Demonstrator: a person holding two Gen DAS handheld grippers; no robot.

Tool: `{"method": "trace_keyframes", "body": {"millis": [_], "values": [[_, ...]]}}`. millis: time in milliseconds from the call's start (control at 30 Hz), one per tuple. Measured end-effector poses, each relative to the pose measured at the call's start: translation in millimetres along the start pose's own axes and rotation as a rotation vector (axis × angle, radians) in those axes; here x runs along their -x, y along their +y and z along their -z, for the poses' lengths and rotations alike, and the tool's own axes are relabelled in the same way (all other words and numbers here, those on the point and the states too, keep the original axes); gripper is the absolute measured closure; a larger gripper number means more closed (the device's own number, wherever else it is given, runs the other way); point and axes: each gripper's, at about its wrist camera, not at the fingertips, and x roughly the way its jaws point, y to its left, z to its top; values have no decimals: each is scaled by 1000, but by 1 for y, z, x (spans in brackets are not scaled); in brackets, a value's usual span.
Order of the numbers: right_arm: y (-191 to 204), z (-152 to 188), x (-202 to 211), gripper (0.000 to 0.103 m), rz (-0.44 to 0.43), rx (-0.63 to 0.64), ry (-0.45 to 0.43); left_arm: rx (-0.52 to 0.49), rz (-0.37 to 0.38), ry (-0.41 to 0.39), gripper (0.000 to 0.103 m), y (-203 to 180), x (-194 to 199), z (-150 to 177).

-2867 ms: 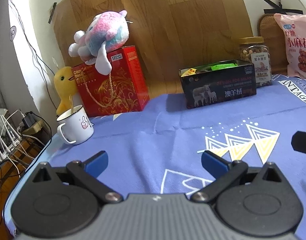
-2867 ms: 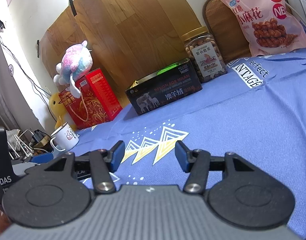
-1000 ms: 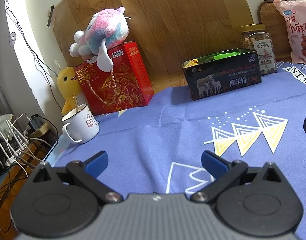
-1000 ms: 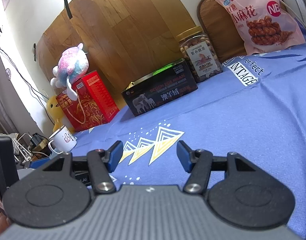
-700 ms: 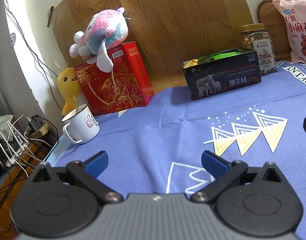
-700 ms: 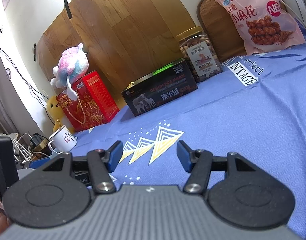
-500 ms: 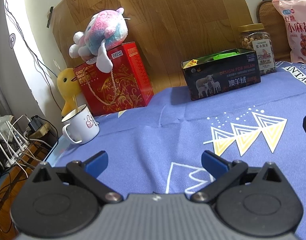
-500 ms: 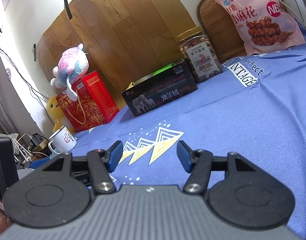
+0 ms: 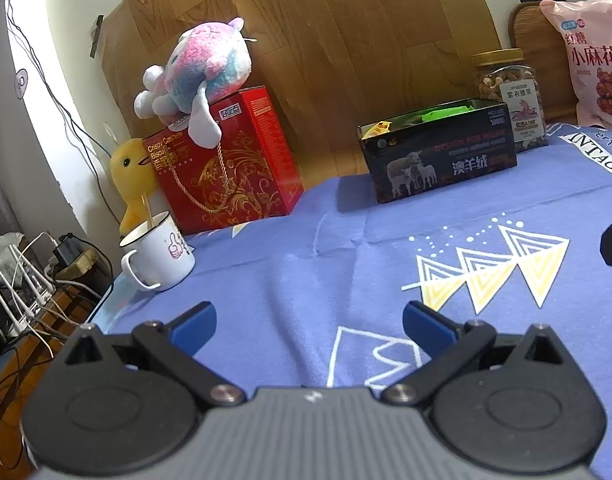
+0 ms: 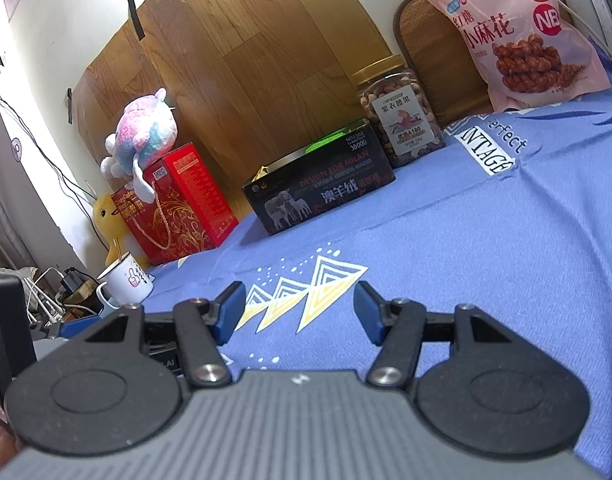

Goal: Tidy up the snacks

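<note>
A black open box (image 9: 440, 160) (image 10: 322, 184) with small green and yellow packets inside stands at the back of the blue cloth. Right of it is a clear jar of nuts (image 9: 510, 92) (image 10: 398, 116) with a gold lid. A pink snack bag (image 9: 594, 56) (image 10: 518, 36) leans at the far right. A red biscuit box (image 9: 222, 164) (image 10: 178, 208) stands at the left. My left gripper (image 9: 308, 322) is open over bare cloth, well short of these. My right gripper (image 10: 300, 312) is open too, with nothing between its fingers.
A pastel plush toy (image 9: 198, 68) lies on the red box. A yellow duck toy (image 9: 132, 176) and a white mug (image 9: 158, 256) sit at the cloth's left edge. Cables and routers (image 9: 22, 288) lie beyond that edge. A wooden panel (image 9: 306, 32) backs the table.
Since the oldest frames both views shifted slightly, with the back objects a little farther off. Over the last second nothing has moved and both grippers stay open.
</note>
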Motion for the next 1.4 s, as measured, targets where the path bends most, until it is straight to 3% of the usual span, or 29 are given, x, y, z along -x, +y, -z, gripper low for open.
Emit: {"method": "trace_keyframes", "body": {"millis": [567,900,1400], "values": [[-1,-1,0,41,0,-4,2,-4,6,4,0,-2,0,-1],[-1,0,0,41,3,-7,1,19,83,42,0,0,-1,-1],[4,1,3,40,11,25,-25,38,138,79,0,0,-2,-1]]}}
